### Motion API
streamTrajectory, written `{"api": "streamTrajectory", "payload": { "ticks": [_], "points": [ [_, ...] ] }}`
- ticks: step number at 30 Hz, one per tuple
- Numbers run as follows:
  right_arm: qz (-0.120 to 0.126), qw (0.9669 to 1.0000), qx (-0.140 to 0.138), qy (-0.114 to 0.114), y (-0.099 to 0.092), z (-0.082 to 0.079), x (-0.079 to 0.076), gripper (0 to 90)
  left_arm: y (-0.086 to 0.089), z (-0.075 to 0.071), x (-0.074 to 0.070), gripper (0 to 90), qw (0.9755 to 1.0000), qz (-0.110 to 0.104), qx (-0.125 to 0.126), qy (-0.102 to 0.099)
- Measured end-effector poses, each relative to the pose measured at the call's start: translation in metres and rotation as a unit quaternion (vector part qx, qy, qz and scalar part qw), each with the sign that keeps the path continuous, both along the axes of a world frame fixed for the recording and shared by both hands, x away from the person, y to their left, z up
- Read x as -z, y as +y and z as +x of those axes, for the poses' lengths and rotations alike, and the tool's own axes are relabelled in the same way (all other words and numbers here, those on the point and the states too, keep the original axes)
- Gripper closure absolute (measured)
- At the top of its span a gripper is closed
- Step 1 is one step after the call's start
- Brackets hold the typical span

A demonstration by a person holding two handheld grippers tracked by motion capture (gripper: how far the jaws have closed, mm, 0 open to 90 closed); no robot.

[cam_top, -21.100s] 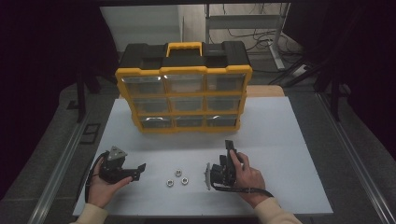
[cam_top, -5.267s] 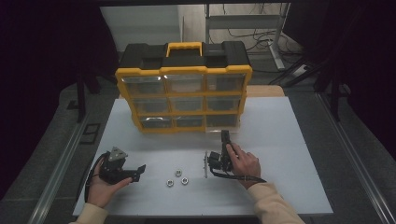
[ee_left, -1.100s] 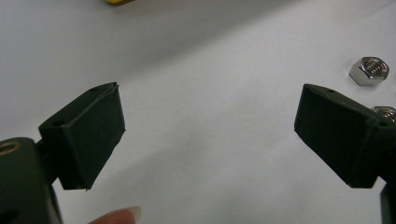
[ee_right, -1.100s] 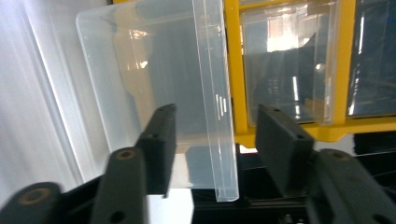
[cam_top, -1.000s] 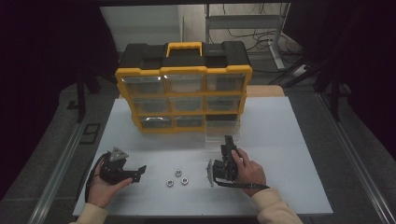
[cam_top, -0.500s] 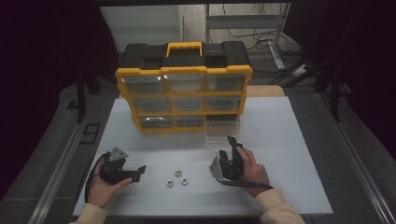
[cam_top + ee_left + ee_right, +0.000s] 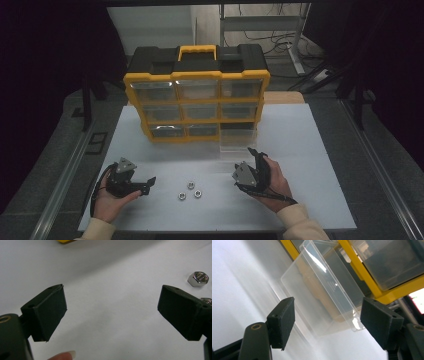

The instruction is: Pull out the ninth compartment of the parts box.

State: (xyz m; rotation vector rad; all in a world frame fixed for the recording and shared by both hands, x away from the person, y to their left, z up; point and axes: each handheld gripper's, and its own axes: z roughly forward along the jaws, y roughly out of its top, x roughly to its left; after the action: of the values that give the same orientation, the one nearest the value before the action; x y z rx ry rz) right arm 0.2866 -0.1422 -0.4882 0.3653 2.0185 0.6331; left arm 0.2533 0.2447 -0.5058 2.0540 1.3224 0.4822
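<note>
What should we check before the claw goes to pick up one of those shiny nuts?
1. Clear drawer pulled out of the organizer: ok.
2. Right claw open with nothing between its pads: ok.
3. Left claw open and free: ok.
4. Three nuts lie loose on the table, apart from each other: ok.
5. Drawer has room inside: cannot tell, its plastic is see-through and blurred.

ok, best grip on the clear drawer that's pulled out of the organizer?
Probably the drawer's front wall, coming from the person's side. It sticks out of the bottom-right slot of the organizer, so that thin upright wall faces the right tool, whose open pads could close across it, one inside and one outside.
</note>
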Motion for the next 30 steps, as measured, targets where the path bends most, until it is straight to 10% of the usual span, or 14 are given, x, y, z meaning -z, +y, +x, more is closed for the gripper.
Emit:
{"api": "streamTrajectory", "payload": {
  "ticks": [10, 30],
  "points": [
    [0.062, 0.9965, -0.01, 0.054, -0.009, -0.003, -0.01, 28.3, 0.0, 0.0, 0.0, 9.1, 1.0, 0.001, 0.0, 0.0],
    [0.183, 0.967, -0.01, 0.177, -0.044, -0.006, -0.018, 23.2, 0.004, -0.002, 0.0, 9.1, 1.0, -0.001, -0.005, -0.004]
  ]
}}
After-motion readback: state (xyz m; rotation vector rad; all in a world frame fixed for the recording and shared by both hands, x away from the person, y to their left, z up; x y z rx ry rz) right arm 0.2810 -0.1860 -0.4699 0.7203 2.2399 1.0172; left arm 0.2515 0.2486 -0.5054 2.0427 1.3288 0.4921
